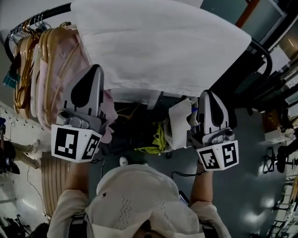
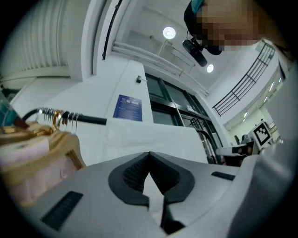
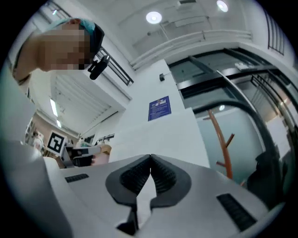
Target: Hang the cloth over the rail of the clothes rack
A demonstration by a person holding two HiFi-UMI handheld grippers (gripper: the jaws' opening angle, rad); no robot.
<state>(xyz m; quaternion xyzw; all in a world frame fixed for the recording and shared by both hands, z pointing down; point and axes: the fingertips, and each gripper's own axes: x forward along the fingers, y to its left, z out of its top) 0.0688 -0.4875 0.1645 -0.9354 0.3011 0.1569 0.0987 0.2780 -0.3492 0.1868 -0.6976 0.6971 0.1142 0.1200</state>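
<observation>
Rail (image 1: 51, 11) mostly hidden beneath draped cloth (image 1: 158, 46); left tongs (image 2: 149, 154) and right tongs (image 3: 150, 157) both together, empty.

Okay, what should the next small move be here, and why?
Probably ease both grippers back, away from the rack. The cloth already drapes over the rail, and the left gripper and right gripper are both shut with nothing pinched, so no hanging seems left.

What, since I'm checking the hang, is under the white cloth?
The black rail shows at both ends of the white cloth; its middle stretch is covered.
</observation>
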